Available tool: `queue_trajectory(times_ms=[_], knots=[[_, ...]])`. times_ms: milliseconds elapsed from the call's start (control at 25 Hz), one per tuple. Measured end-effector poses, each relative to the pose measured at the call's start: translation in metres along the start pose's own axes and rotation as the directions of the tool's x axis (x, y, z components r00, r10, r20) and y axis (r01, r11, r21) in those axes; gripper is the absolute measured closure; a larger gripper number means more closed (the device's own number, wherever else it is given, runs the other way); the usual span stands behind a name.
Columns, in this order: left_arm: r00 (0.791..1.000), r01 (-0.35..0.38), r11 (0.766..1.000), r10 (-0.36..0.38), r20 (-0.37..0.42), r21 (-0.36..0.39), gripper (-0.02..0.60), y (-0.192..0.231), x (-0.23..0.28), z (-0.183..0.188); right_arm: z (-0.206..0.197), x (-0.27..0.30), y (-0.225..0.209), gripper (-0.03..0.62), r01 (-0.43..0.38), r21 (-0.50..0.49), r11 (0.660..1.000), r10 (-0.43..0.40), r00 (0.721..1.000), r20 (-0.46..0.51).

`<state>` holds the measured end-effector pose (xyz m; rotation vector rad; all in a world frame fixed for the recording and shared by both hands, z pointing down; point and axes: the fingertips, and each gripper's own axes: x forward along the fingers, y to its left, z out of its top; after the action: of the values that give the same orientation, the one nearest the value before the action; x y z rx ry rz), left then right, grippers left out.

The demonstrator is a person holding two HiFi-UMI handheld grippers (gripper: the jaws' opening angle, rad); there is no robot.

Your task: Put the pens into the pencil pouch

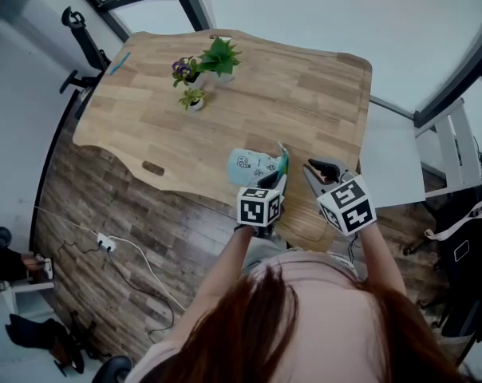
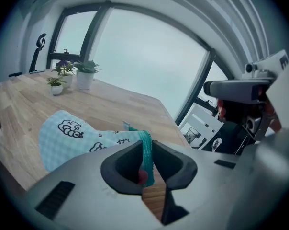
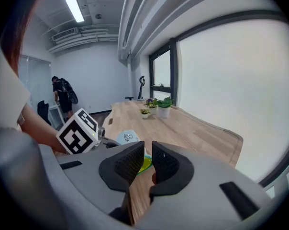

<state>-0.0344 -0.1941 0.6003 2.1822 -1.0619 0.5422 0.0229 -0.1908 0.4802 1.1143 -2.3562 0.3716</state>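
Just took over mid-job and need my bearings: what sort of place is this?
Probably an office or meeting room: a long wooden table, large windows running beside it, and a strip light on the ceiling among exposed pipes.

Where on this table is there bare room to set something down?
Bare wood between the potted plants and the table edge at right, and left of the pencil pouch. Crowded at the near edge around it.
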Motion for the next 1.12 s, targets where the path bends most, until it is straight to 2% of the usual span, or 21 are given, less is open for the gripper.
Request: queue_trajectory(times_ms=[120, 240, 400, 560, 800, 1120], knots=[[1.000, -0.007, 1.000, 0.007, -0.010, 0.003, 0.514, -0.002, 0.003, -0.010, -0.004, -0.009, -0.001, 0.551, 0.004, 0.000, 1.000, -0.004, 1.000, 0.007], [1.000, -0.015, 1.000, 0.015, 0.016, -0.003, 0.505, -0.007, 0.000, -0.010, -0.008, -0.018, -0.003, 0.551, 0.004, 0.011, 1.000, -0.004, 1.000, 0.019], [0.996, -0.031, 1.000, 0.031, 0.082, 0.003, 0.503, -0.019, -0.016, 0.002, -0.006, -0.032, -0.001, 0.557, -0.008, 0.028, 1.000, 0.006, 0.998, 0.069], [0.983, -0.070, 0.997, 0.067, 0.172, 0.011, 0.507, -0.030, -0.041, 0.017, -0.003, -0.043, 0.002, 0.567, -0.010, -0.003, 1.000, 0.010, 0.993, 0.121], [0.943, -0.164, 0.986, 0.154, 0.296, 0.011, 0.538, -0.047, -0.084, 0.032, 0.004, -0.062, 0.007, 0.582, -0.024, -0.053, 0.998, 0.035, 0.977, 0.213], [0.871, -0.282, 0.959, 0.266, 0.414, -0.024, 0.576, -0.080, -0.137, 0.041, 0.012, -0.084, 0.015, 0.592, -0.078, -0.040, 0.996, 0.086, 0.951, 0.296]])
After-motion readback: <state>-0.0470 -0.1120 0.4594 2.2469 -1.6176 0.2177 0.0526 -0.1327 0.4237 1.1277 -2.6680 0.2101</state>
